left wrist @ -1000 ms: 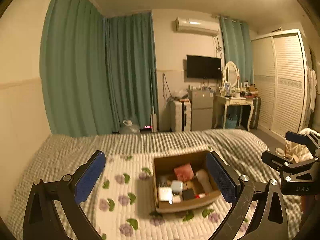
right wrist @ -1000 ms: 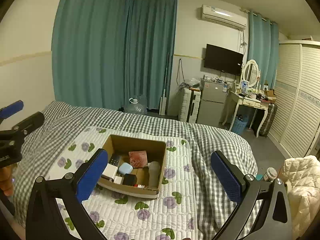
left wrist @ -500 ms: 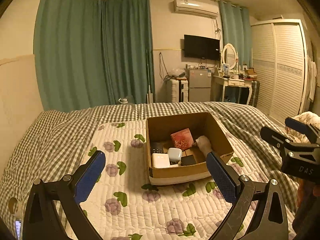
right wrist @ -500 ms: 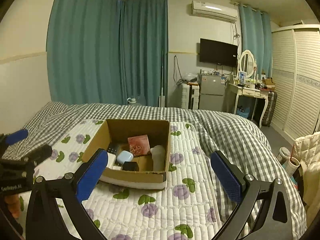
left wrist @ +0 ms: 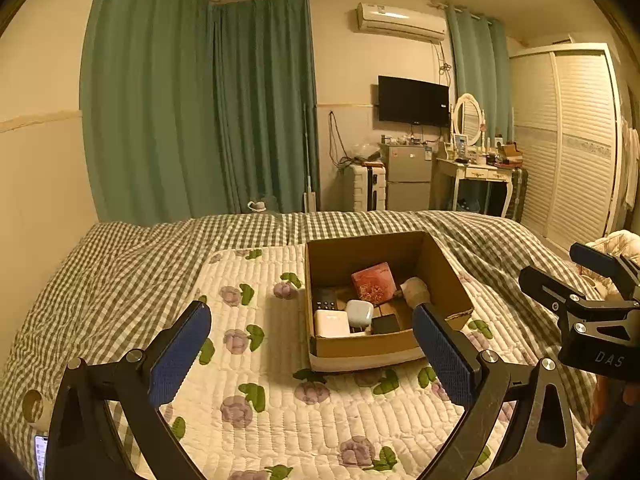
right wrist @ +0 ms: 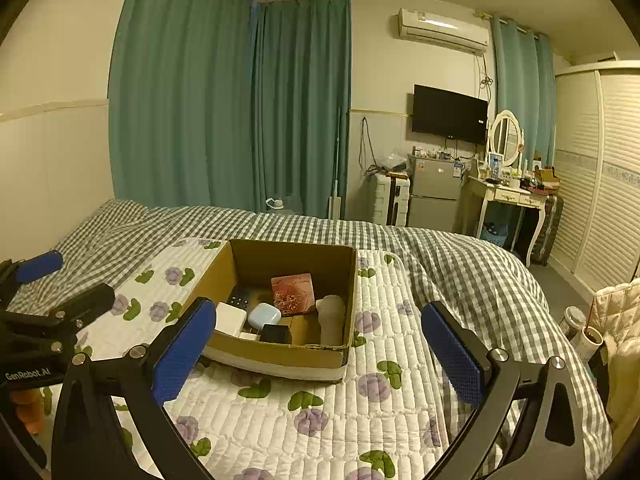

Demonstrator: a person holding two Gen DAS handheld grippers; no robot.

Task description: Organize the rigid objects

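Observation:
An open cardboard box (left wrist: 444, 276) (right wrist: 224, 264) sits on a floral quilted mat on the bed. Inside lie a red patterned box (left wrist: 374, 282) (right wrist: 293, 293), a white block (left wrist: 331, 323) (right wrist: 230, 319), a pale blue case (left wrist: 359, 313) (right wrist: 264, 315), a black cube (left wrist: 385, 324) (right wrist: 276, 334), a dark remote (left wrist: 326, 299) (right wrist: 239, 301) and a beige cylinder (left wrist: 414, 290) (right wrist: 332, 316). My left gripper (left wrist: 312, 356) is open and empty, just in front of the box. My right gripper (right wrist: 316, 352) is open and empty, near the box's front edge.
The quilted mat (left wrist: 280, 400) (right wrist: 320, 408) lies over a grey checked bedspread (left wrist: 120, 264) (right wrist: 460, 264). Green curtains, a fridge, a dressing table and a wardrobe stand beyond the bed. A phone (left wrist: 40, 452) lies at the lower left. A cream jacket (right wrist: 616, 320) is at the right.
Both grippers have come closer to the box and lower over the bed, so the box looks larger. Both stay open and empty.

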